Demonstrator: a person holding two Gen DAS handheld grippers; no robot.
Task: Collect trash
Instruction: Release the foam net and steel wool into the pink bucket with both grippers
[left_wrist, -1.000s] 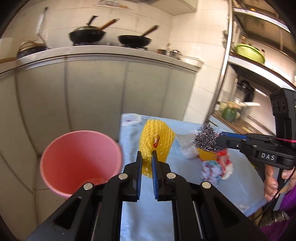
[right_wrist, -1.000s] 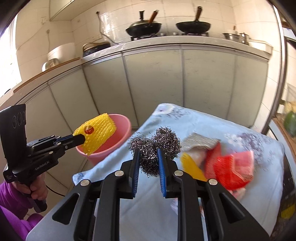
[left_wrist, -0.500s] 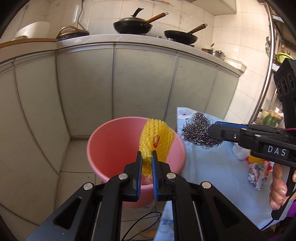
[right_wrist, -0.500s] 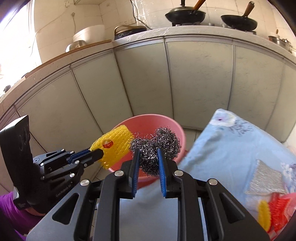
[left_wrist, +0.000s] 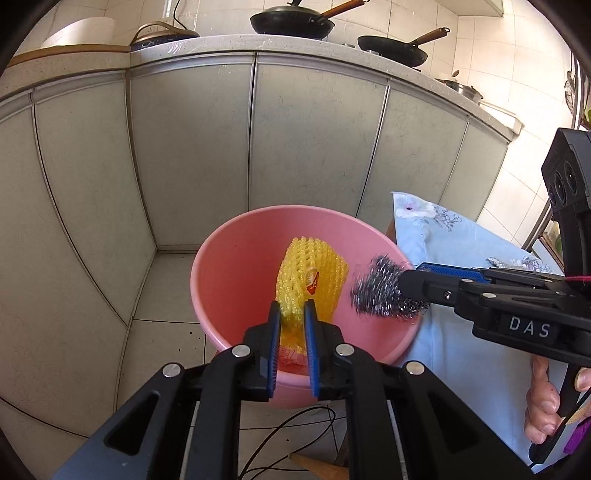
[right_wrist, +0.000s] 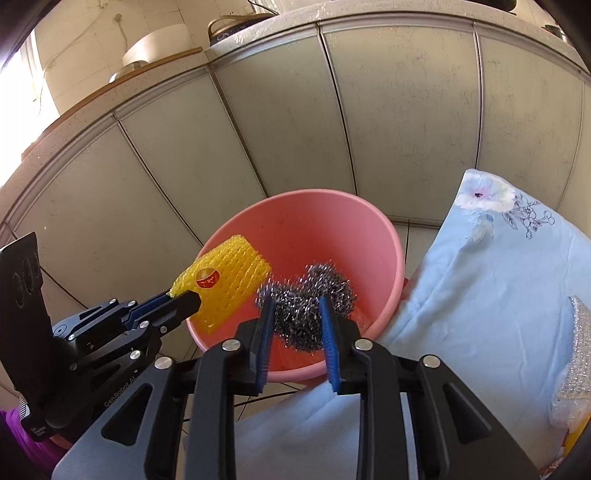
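Note:
A pink bucket stands on the floor tiles beside the table. My left gripper holds a yellow foam fruit net over the bucket's mouth. Its jaws are opening, and the net still sits pinched between the pads. My right gripper comes in from the table side with a ball of steel wool above the bucket's near rim. Those jaws are opening too. The wool still fills the gap and touches both pads.
A table under a light blue flowered cloth adjoins the bucket, with a silver wrapper at its right. Grey cabinet fronts curve behind the bucket, woks on the counter. A black cable lies on the floor.
Both grippers swung from over the table to the pink bucket and dipped lower over its mouth. Each pair of jaws stands a little wider than before, net and wool still between them.

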